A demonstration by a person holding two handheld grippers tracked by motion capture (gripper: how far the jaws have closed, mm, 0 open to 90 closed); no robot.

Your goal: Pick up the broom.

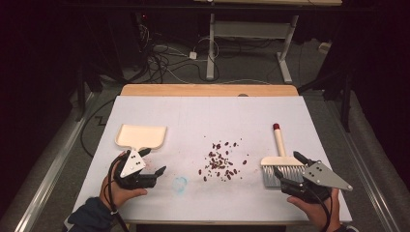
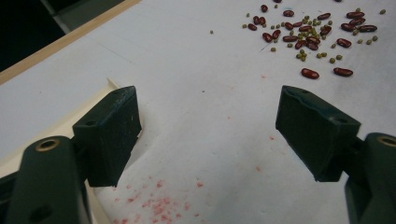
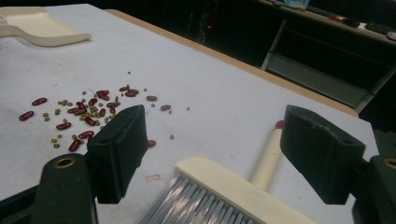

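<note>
A cream dustpan (image 1: 141, 136) lies at the left of the white table, and its edge (image 2: 108, 85) shows behind my left jaw. Several red and green beans (image 1: 222, 162) (image 2: 308, 32) (image 3: 84, 116) are scattered mid-table. A cream brush (image 1: 280, 159) with grey bristles and a red-tipped handle lies at the right. My left gripper (image 1: 145, 163) (image 2: 210, 126) stands open just in front of the dustpan's handle, with bare table between its jaws. My right gripper (image 1: 286, 163) (image 3: 212, 135) is open, its jaws on either side of the brush head (image 3: 224, 186) without pressing on it.
The white sheet (image 1: 203, 116) covers the table, and a wooden strip (image 1: 208, 90) runs along its far edge. A faint blue mark (image 1: 180, 183) and red specks (image 2: 154, 205) stain the sheet near my left gripper. Cables and another table's legs (image 1: 211, 48) stand on the floor beyond.
</note>
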